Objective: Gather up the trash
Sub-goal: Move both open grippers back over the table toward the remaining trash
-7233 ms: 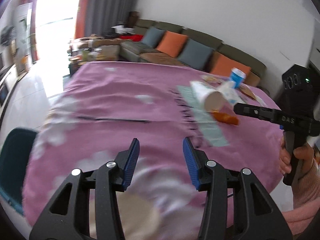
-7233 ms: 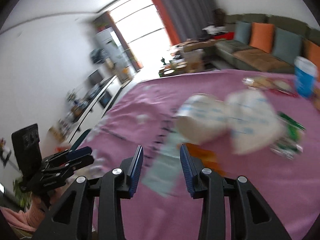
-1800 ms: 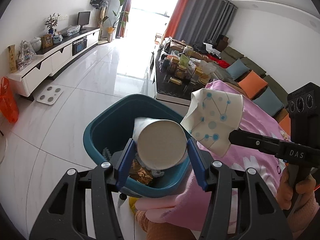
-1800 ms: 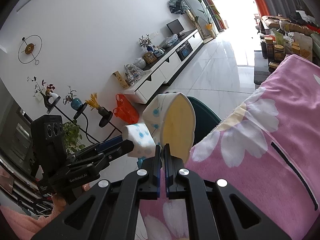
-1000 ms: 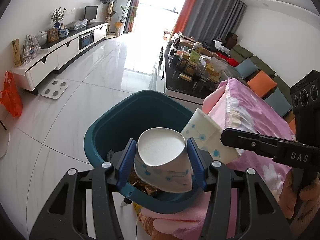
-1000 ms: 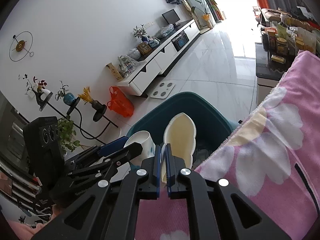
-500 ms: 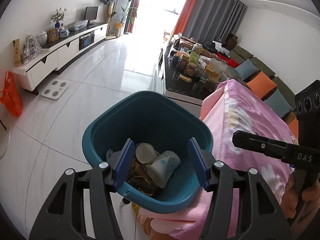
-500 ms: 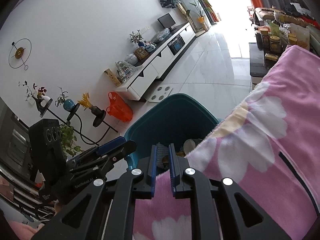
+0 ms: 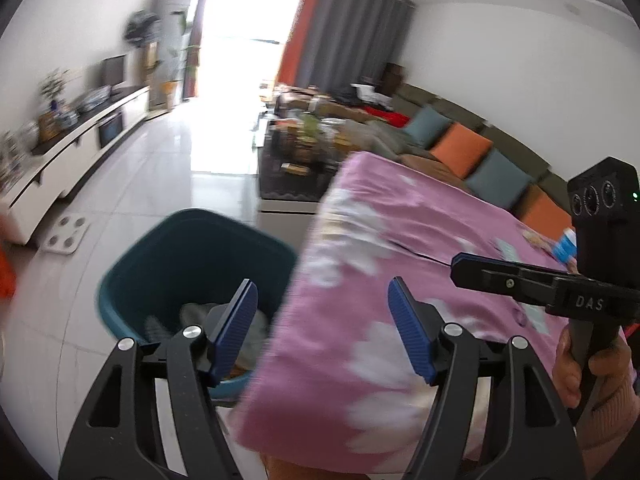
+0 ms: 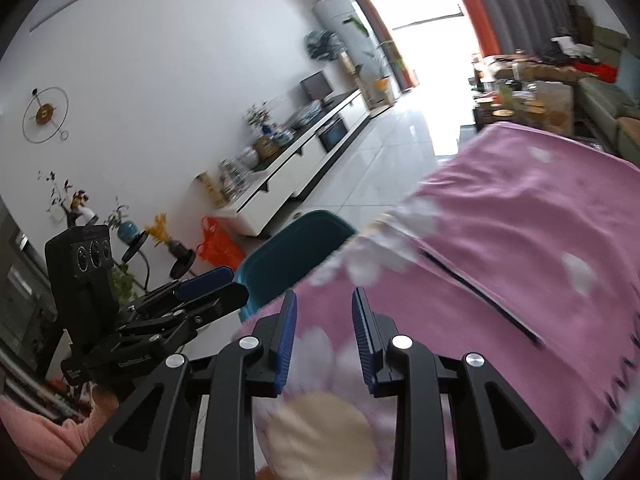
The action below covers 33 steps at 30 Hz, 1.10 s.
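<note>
Both empty: left gripper (image 9: 322, 324) opening at tablecloth (image 9: 420, 248) edge; right gripper (image 10: 324, 336) opening beside bin (image 9: 176, 256).

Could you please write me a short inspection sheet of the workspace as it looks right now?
Surface: table under pink floral cloth, near end bare.
Job's things: teal bin on the floor beside the table, trash inside; blue-and-white cup at the far end.
Clutter: crowded coffee table.
Grippers: left gripper and right gripper both empty, jaws opening.
Cables: nothing seen.
Surroundings: sofa with cushions, TV cabinet, bright window.
</note>
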{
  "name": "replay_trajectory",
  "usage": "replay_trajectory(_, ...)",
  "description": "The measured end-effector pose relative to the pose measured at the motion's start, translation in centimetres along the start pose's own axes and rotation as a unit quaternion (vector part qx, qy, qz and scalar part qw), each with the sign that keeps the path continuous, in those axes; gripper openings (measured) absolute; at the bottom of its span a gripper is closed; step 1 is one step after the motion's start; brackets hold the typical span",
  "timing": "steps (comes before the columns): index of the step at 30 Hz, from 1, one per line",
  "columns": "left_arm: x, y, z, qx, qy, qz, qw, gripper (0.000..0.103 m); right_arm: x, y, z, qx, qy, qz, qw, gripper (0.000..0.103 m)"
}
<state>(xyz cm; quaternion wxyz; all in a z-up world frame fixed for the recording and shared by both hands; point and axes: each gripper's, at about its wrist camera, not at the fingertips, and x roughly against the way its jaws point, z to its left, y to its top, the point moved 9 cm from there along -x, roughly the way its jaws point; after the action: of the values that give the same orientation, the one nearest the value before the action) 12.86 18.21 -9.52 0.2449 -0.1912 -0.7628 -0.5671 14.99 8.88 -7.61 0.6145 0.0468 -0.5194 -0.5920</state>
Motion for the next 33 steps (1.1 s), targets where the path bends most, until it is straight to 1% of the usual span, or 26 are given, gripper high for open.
replay_trajectory(4,-0.8,-0.5,-4.0,-0.033,-0.028,0.011,0.999,0.068,3.1,-1.3,-2.1,-0.011,-0.028,-0.021,0.999,0.027)
replay_trajectory(7,-1.7,-1.3,-7.5,-0.058,-0.057,0.023,0.9964,0.069,5.6,-2.4,-3.8,-0.022,-0.049,-0.037,0.998,0.028)
replay_trajectory(12,-3.3,-2.2,-12.3,-0.095,-0.082,0.039,0.9914,0.069,9.1,-4.6,-6.7,-0.05,-0.084,-0.056,0.994,0.028)
replay_trajectory(16,-4.0,-2.5,-15.5,-0.112,-0.098,0.048,0.9877,0.068,11.2,-6.1,-9.2,-0.075,-0.107,-0.07,0.989,0.028)
replay_trajectory(24,-5.0,-3.2,-20.1,-0.148,-0.119,0.062,0.9799,0.068,14.0,-7.6,-12.1,-0.101,-0.136,-0.089,0.982,0.028)
replay_trajectory(33,-5.9,-4.2,-22.5,-0.165,-0.132,0.081,0.9741,0.068,16.1,-8.6,-14.4,-0.119,-0.156,-0.104,0.975,0.028)
